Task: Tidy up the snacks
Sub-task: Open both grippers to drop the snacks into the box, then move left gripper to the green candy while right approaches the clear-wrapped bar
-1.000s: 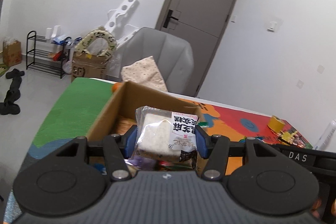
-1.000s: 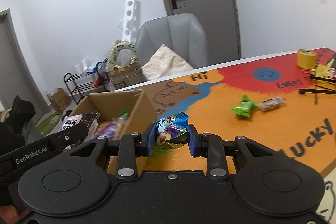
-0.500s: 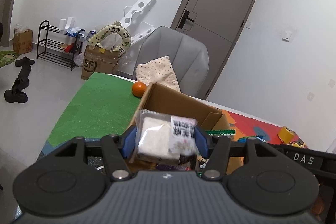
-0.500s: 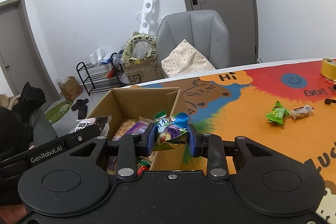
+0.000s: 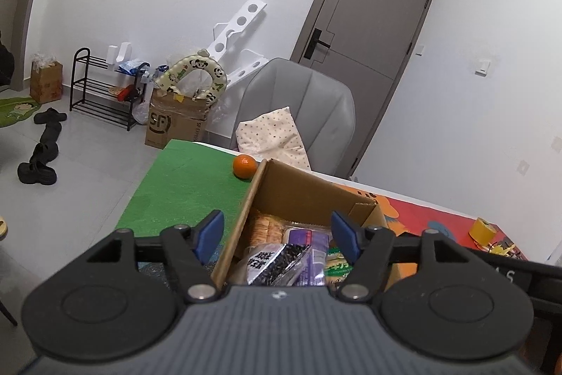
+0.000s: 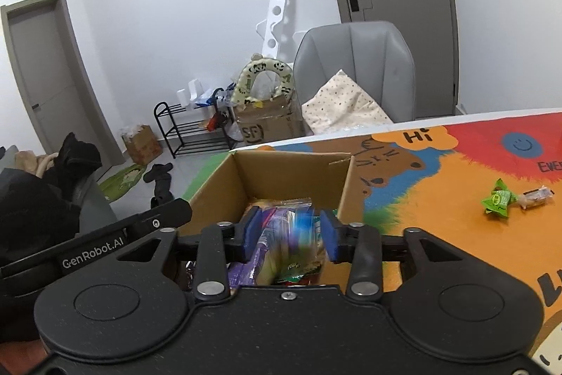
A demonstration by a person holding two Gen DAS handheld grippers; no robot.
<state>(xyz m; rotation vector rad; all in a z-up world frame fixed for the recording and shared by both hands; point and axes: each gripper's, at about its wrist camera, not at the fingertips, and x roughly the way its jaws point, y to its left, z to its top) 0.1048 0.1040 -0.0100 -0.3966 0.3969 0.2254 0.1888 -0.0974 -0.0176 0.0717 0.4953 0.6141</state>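
I see one cardboard box [image 5: 309, 195] on the tabletop [image 5: 182, 188], and both of my grippers are over it. My left gripper [image 5: 277, 236] has just been opening, and its two blue pads are far apart now with nothing between them. Right under it, in the box, lies one black and white packet [image 5: 275, 260]. Next to that packet I count one purple packet [image 5: 311, 245], one green and yellow packet [image 5: 337, 264] and one stack of crackers [image 5: 267, 229]. There may be more snacks under them, but I cannot see.

My right gripper [image 6: 291, 234] has just been opening too. One blue and purple snack bag [image 6: 298, 234] is between its pads, but it looks blurry. I cannot tell if the pads touch it. It is over the open box [image 6: 295, 171], above the other snacks.

Two snacks lie out on the tabletop [image 6: 439, 209], well away from the box. One is a green packet [image 6: 498, 199] and one is a small clear packet [image 6: 535, 195]. They lie just beside each other on the orange part of the mat.

One orange [image 5: 244, 166] sits on the green part, just beside the far corner of the box. One roll of yellow tape [image 5: 484, 229] sits at the far right. One grey chair [image 5: 305, 108] stands behind the tabletop with one spotted cushion [image 5: 272, 137] on it.
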